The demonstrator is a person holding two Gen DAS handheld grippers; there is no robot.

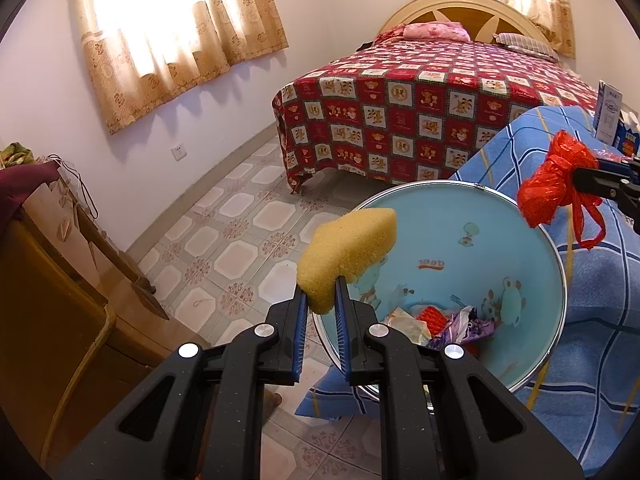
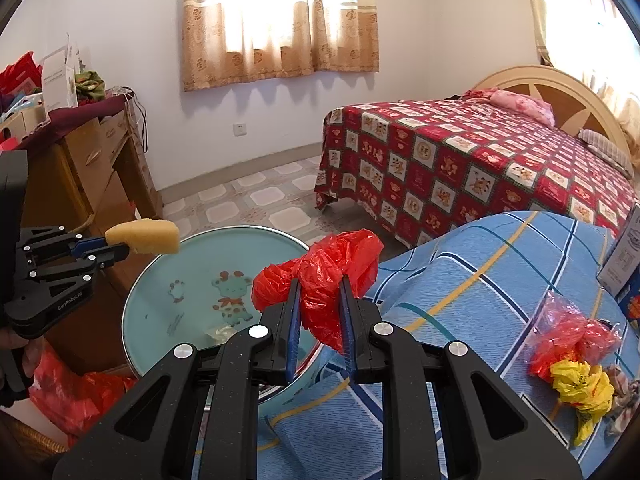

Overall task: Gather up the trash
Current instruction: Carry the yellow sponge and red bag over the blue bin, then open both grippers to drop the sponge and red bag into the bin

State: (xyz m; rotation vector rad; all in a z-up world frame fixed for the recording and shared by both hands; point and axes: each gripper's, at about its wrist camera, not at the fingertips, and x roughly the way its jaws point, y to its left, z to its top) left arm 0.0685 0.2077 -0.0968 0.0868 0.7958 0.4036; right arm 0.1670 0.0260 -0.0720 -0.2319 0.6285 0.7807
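Observation:
My left gripper (image 1: 322, 294) is shut on a yellow sponge (image 1: 346, 254), held over the near rim of a light-blue cartoon-printed bin (image 1: 452, 236). Several wrappers (image 1: 440, 322) lie at the bin's bottom. From the right wrist view, that left gripper (image 2: 124, 250) and the sponge (image 2: 144, 236) hang above the bin's (image 2: 176, 276) far-left rim. My right gripper (image 2: 320, 300) is shut on a crumpled red plastic bag (image 2: 324, 276) at the bin's right edge. The left wrist view shows this red bag (image 1: 556, 184) at the bin's upper right.
A blue plaid cloth (image 2: 460, 300) covers the surface beside the bin, with red (image 2: 572, 340) and yellow (image 2: 584, 388) crumpled bags and a blue carton (image 2: 628, 264) on it. A red patterned bed (image 1: 420, 112) stands behind. A wooden cabinet (image 1: 48, 280) is at left, above tiled floor (image 1: 240, 240).

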